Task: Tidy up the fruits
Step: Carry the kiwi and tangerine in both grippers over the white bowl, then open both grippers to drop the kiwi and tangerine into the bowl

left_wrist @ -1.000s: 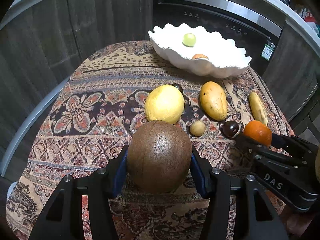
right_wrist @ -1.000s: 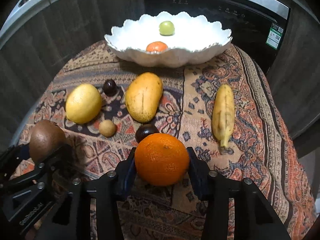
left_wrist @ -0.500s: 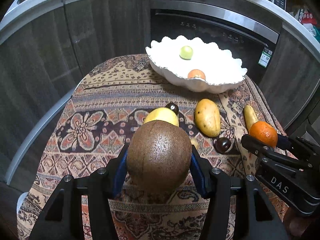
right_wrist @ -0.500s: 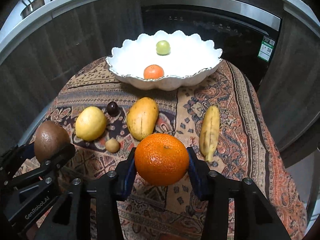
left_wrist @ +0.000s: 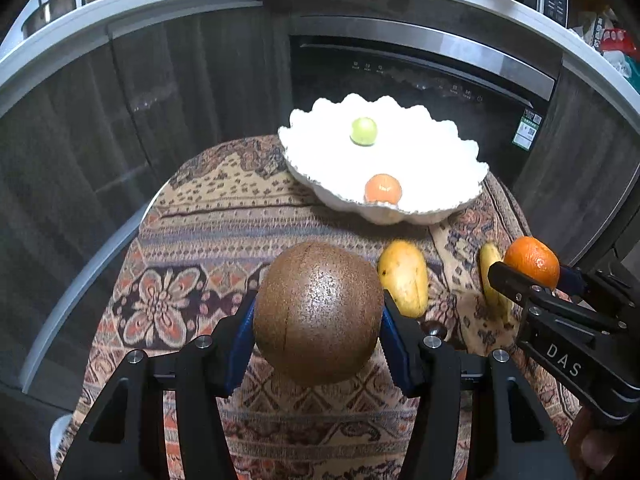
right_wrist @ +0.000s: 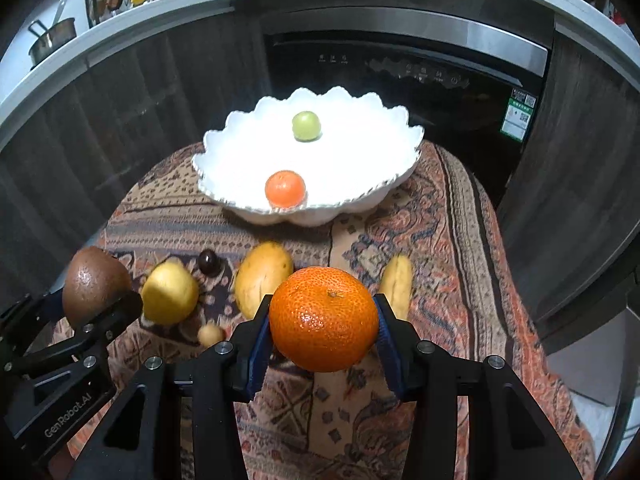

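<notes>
Patterned woven cloth in rust, cream and navy covers the round table. At its far side sits the white scalloped ceramic bowl, which holds 1 small orange mandarin near the front rim and 1 small green round fruit further back, well apart.

Next in size, the left black two-finger gripper is clenched on a round brown rough-skinned fruit, raised above the cloth. The right black two-finger gripper is clamped on a large bright orange, also held above the cloth.

On the cloth between bowl and grippers lie a yellow-orange mango, a round yellow lemon-like fruit, a yellow banana, a dark glossy small fruit and a tiny tan round fruit.
</notes>
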